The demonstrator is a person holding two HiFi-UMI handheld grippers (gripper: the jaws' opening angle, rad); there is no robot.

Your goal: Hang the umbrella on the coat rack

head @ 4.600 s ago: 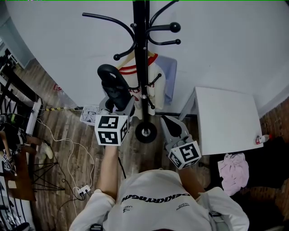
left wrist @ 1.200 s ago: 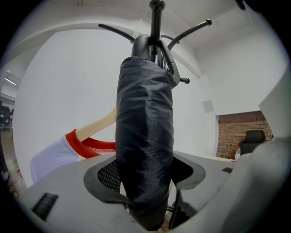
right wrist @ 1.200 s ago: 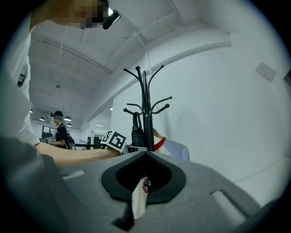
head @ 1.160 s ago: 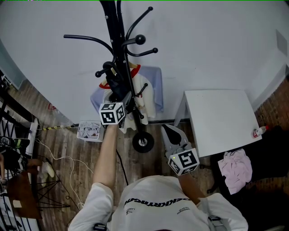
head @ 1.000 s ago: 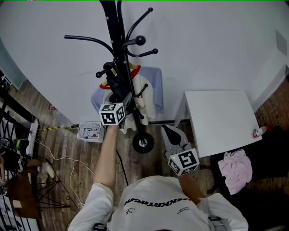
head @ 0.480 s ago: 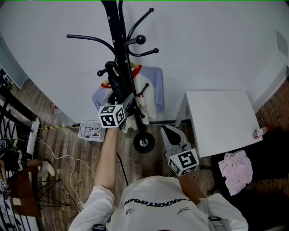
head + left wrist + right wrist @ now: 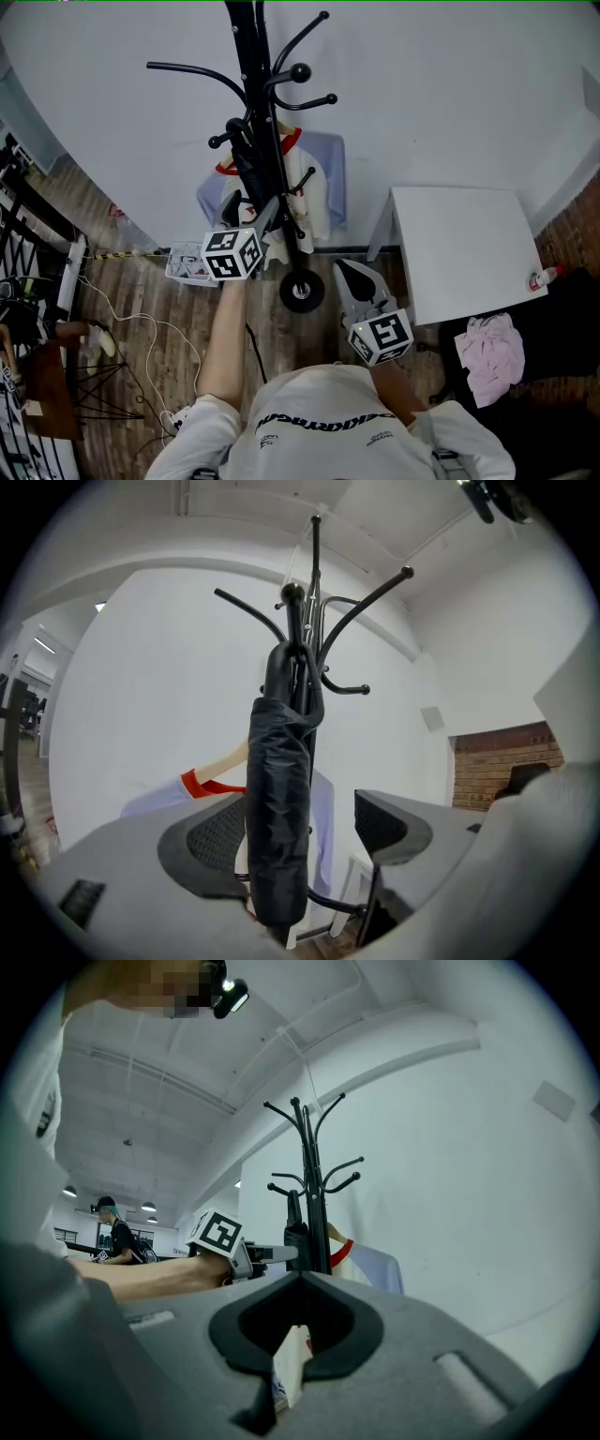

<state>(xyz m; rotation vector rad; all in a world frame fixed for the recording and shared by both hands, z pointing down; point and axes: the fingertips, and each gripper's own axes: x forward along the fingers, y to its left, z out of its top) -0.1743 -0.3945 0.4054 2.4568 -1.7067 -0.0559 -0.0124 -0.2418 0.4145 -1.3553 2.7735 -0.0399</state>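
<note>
- Left gripper [image 7: 307, 841] jaws spread wide, pads off the umbrella [image 7: 279, 808] hanging between them; right gripper [image 7: 300, 1279] jaws closed together, nothing held.
- Umbrella's black, folded, wrapped tight, hanging upright from a coat rack [image 7: 315, 569] hook, right against the pole.
- Only the head view shows the white table [image 7: 464, 248] and pink cloth [image 7: 489, 352].
- Shirt [image 7: 323, 417] lettering's upside down, can't read it.

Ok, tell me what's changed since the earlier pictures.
The left hand-held gripper carried the folded black umbrella up to the coat rack, let it go there and drew back toward the person, jaws open. The umbrella now hangs alongside the rack's pole with nothing gripping it. The right hand-held gripper stayed low beside the white table, jaws shut. The clothes on the rack stayed put.
</note>
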